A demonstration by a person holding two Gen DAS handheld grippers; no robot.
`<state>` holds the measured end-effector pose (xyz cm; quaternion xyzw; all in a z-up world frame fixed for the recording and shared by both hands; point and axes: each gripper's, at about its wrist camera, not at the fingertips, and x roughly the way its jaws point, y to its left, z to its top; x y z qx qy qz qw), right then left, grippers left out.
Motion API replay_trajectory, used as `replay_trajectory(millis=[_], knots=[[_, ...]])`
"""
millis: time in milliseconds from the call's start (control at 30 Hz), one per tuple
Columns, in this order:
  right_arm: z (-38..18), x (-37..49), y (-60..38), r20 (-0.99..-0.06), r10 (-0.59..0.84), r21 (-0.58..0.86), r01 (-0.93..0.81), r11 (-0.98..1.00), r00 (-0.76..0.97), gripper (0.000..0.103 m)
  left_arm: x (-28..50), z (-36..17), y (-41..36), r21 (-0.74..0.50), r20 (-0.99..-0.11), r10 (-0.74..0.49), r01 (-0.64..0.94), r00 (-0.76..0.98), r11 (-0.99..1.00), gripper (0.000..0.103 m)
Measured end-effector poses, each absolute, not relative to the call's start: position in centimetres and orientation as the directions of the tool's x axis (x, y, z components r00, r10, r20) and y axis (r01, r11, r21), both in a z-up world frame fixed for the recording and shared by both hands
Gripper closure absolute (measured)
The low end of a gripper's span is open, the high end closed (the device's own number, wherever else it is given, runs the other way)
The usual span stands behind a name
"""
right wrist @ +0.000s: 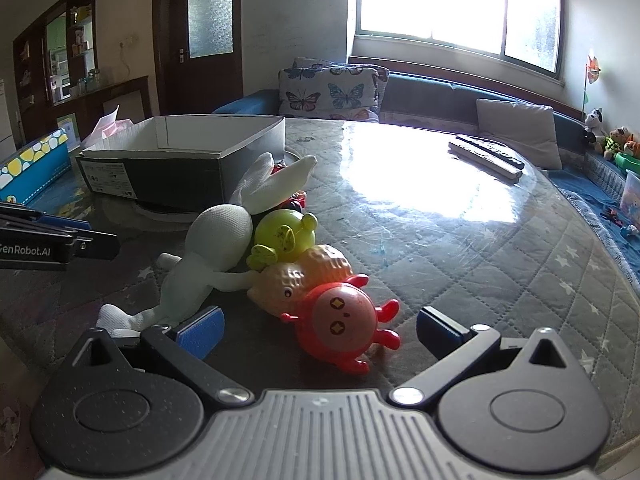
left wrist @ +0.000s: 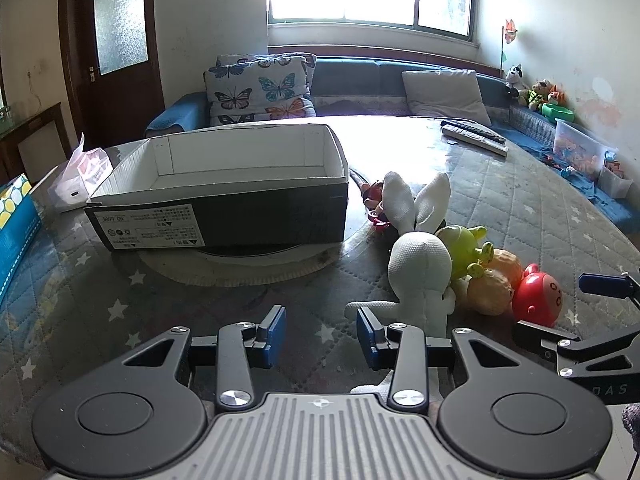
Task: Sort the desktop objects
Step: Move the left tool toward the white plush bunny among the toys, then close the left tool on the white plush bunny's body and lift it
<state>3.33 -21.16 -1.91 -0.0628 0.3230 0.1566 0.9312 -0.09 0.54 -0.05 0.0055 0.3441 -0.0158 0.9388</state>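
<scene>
1. The right gripper (right wrist: 318,330) is spread wide at the lower center, its 2 blue pads on either side of a red toy (right wrist: 344,322).
2. Behind it lie a peanut toy (right wrist: 308,272), a yellow-green toy (right wrist: 284,232) and a white plush rabbit (right wrist: 216,240).
3. An open box (right wrist: 180,156) sits upper left.
4. The left gripper (right wrist: 60,240) enters at the left edge.

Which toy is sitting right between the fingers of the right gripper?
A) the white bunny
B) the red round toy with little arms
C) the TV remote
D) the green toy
B: in the right wrist view the red round toy lies on the table between the wide-open fingers of the right gripper, while the white bunny and green toy lie farther off.
</scene>
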Motion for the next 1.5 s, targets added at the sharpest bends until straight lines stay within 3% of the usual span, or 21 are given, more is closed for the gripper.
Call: replay_trajectory(millis=[1133, 1500], knots=[[-0.9, 3.2, -18.2, -0.603, 0.420, -0.020, -0.540, 0.842, 0.678, 0.001, 3.3, 0.5, -1.8, -0.117, -0.685, -0.246, 0.230, 0.686, 0.966, 0.062], [-1.3, 3.3, -17.5, -0.615, 0.437, -0.039, -0.579, 0.815, 0.656, 0.005, 5.6, -1.0, -1.8, -0.181, -0.738, -0.271, 0.206, 0.618, 0.962, 0.062]])
